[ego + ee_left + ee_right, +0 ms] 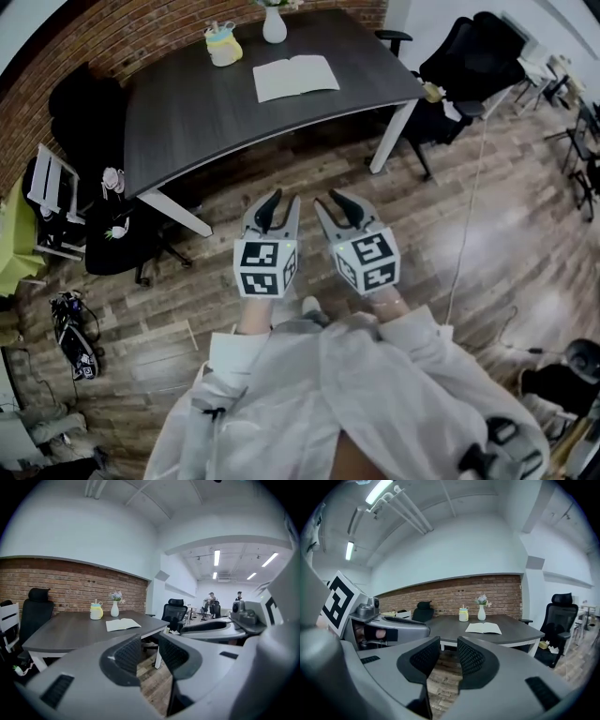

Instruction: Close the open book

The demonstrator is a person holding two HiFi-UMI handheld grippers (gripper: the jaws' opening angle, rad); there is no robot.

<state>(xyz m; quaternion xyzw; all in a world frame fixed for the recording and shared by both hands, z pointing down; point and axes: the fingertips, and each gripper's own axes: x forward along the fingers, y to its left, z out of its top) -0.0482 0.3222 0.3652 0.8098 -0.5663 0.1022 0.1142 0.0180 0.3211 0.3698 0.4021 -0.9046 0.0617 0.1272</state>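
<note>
Book (295,77) open flat, lengthwise along desk (187,117) edge

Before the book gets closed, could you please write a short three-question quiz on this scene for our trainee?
1. True or false: the book on the table lies open.
2. What stands beside the white vase? A) yellow cup B) laptop C) lamp
3. Fill in: the left tool and the right tool each hold ____ between the jaws.
Key: 1 true; 2 A; 3 nothing.
</note>
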